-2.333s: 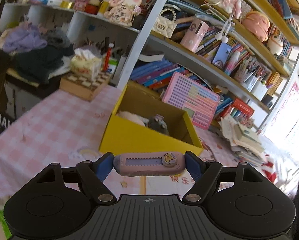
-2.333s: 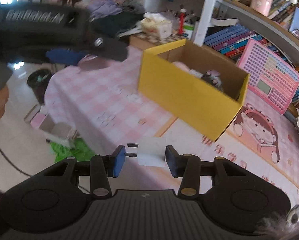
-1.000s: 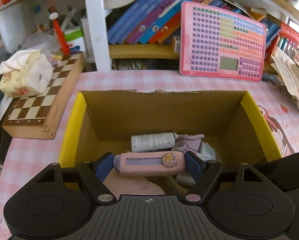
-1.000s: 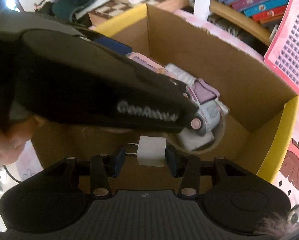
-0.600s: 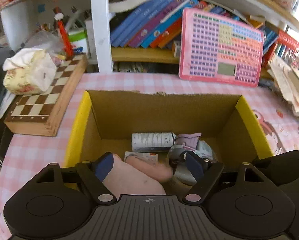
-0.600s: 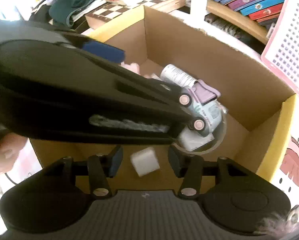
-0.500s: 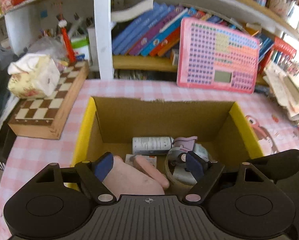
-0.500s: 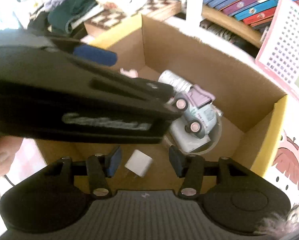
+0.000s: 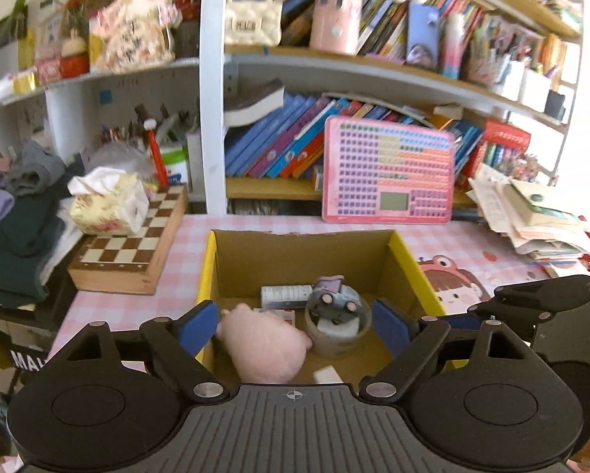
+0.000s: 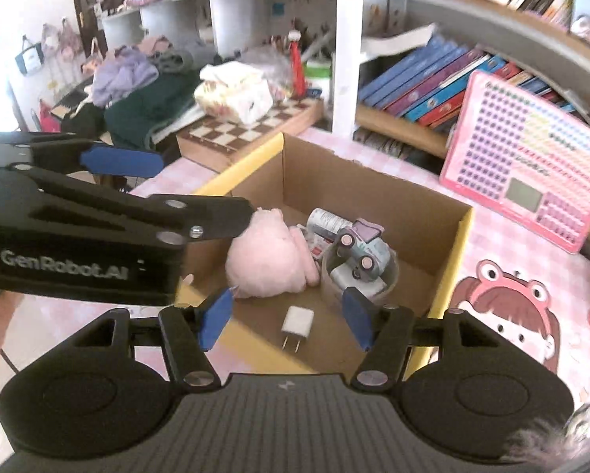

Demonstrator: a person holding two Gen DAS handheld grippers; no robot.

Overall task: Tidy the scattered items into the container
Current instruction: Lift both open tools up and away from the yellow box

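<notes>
Both of our grippers, the left gripper (image 9: 295, 321) and right gripper (image 10: 287, 317), hang with nothing between jaws that have just been opening, above the yellow cardboard box (image 10: 458, 244), where the white plug adapter (image 10: 297, 325) lies beside the pink plush toy (image 10: 263, 260).

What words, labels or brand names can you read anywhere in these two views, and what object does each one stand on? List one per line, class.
"GenRobot.AI": on the side of the left gripper, seen from the right wrist.
"MA": cut-off white letters on a dark object at the table's left edge.
Book spines, pink keyboard toy, white bottle: print too small or blurred to read.
</notes>
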